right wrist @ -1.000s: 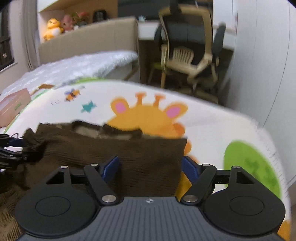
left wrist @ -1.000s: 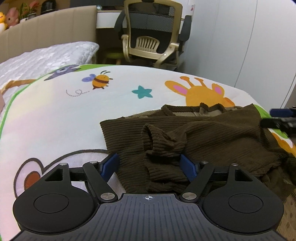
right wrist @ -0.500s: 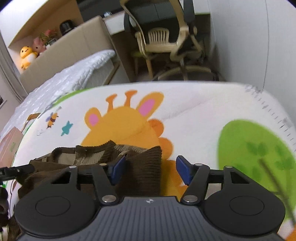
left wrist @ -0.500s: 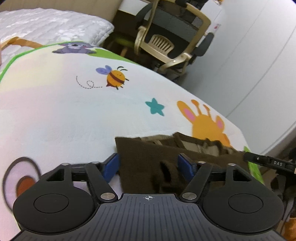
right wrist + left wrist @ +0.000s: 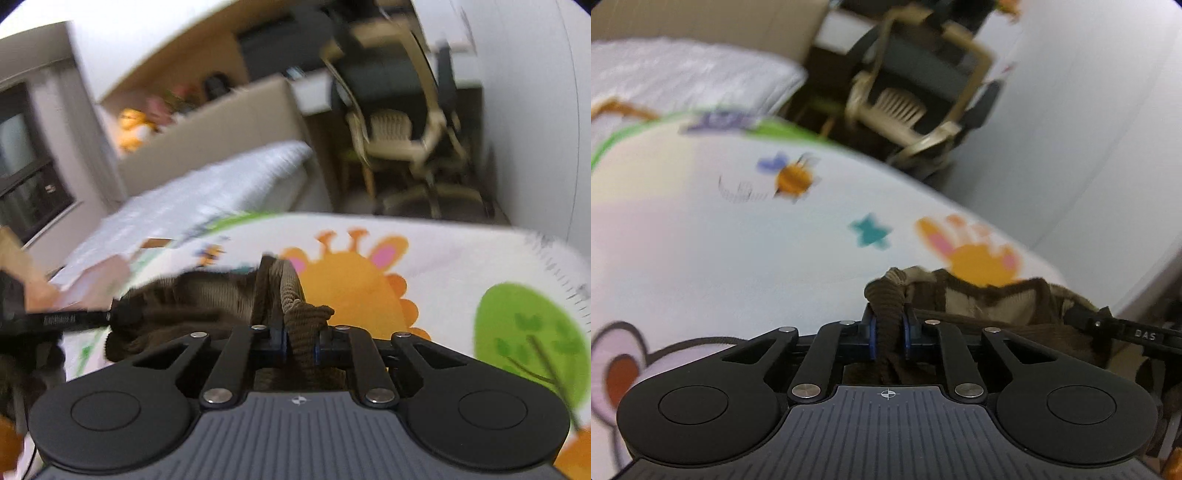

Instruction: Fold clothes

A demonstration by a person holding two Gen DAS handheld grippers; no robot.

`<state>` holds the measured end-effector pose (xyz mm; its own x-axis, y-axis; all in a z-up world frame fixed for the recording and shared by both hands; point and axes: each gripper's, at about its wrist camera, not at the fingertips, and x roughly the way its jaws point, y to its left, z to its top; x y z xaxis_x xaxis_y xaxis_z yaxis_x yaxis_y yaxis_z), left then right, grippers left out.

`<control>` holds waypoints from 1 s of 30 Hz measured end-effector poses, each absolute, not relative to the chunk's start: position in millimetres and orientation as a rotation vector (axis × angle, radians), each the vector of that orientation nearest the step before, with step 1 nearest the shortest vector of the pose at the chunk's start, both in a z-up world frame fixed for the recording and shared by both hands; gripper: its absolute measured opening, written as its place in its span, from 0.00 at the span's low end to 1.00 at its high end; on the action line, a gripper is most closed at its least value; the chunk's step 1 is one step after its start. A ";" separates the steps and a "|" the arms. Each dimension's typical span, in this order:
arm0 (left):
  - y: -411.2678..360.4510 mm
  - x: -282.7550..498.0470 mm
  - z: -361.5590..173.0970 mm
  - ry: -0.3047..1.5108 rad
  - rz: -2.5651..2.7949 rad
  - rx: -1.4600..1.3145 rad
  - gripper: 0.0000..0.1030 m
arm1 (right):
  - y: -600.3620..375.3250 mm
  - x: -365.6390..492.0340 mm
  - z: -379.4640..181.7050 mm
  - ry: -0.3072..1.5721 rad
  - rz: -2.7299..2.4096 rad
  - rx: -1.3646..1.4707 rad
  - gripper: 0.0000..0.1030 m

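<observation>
A dark brown ribbed sweater [image 5: 993, 306] with a beige inside lies bunched on a cartoon-printed play mat [image 5: 738, 251]. My left gripper [image 5: 889, 334] is shut on a fold of the sweater's edge. My right gripper [image 5: 300, 341] is shut on another fold of the sweater [image 5: 207, 299], at its opposite side. Each gripper's black tip shows in the other's view, the right one at the left wrist view's right edge [image 5: 1123, 332] and the left one at the right wrist view's left edge [image 5: 74, 317]. Both views are motion-blurred.
The mat [image 5: 461, 266] bears a giraffe, a bee, a star and a green tree. Beyond it stand an office chair [image 5: 916, 107], a bed with a white quilt [image 5: 683, 74] and a white wall. A pink box [image 5: 92, 277] sits at the mat's far left.
Both grippers were open over the sweater one second ago; both have closed on folds of it. The sweater's top edge is now gathered up between them.
</observation>
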<state>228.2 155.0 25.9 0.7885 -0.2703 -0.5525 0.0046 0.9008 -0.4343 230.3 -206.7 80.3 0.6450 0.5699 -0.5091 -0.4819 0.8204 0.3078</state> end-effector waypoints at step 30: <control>151.2 74.9 -7.4 0.781 -0.359 -0.629 0.91 | -255.5 107.5 23.4 0.743 0.610 0.255 0.70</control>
